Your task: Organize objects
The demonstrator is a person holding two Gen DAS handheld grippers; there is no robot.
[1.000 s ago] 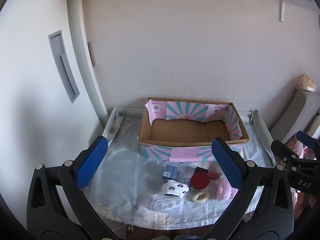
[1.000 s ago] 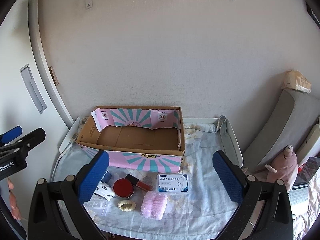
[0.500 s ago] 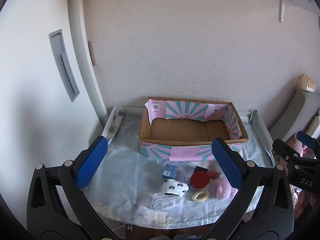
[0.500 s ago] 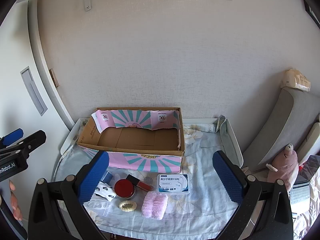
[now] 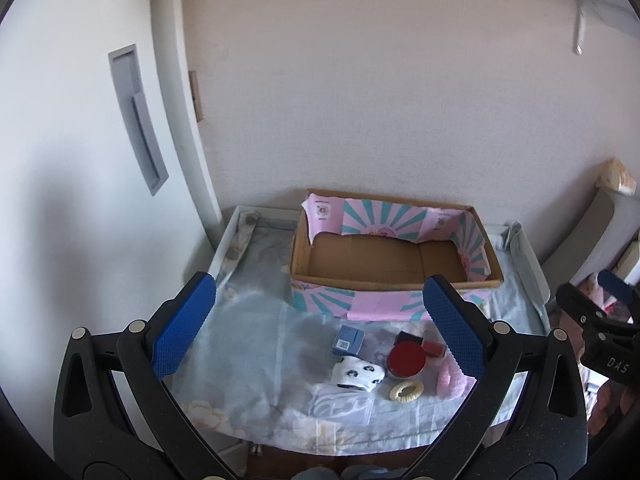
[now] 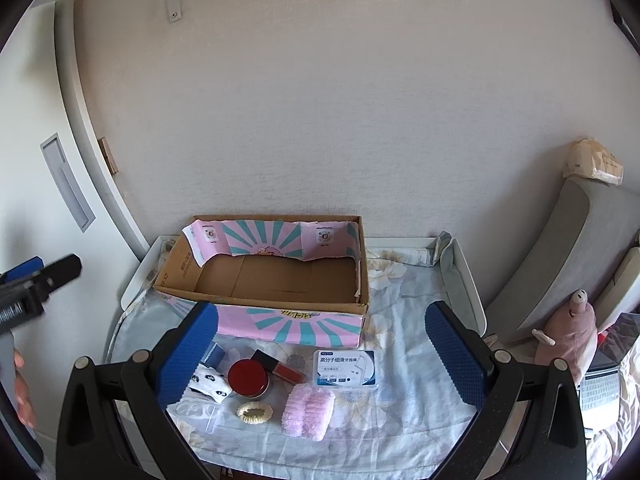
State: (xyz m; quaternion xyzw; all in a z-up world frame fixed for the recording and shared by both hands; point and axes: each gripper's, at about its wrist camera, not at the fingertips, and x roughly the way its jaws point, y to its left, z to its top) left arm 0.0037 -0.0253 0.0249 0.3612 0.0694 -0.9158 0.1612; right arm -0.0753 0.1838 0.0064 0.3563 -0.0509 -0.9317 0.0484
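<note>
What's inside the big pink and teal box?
Nothing shows inside the pink-and-teal cardboard box, just its bare brown floor. Its near wall hides the strip of floor right behind it.

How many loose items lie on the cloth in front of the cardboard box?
8. Left to right: small blue box, panda-print sock, clear plastic packet, red-lidded tin, cream hair tie, lipstick, pink fluffy cloth, white floss-pick pack. The gripper fingers may hide more.

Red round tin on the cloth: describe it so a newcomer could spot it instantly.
Find the cardboard box against the wall; small items lie on the floral cloth before it. The red round tin sits between the panda-print sock and lipstick, the only flat red disc.
</note>
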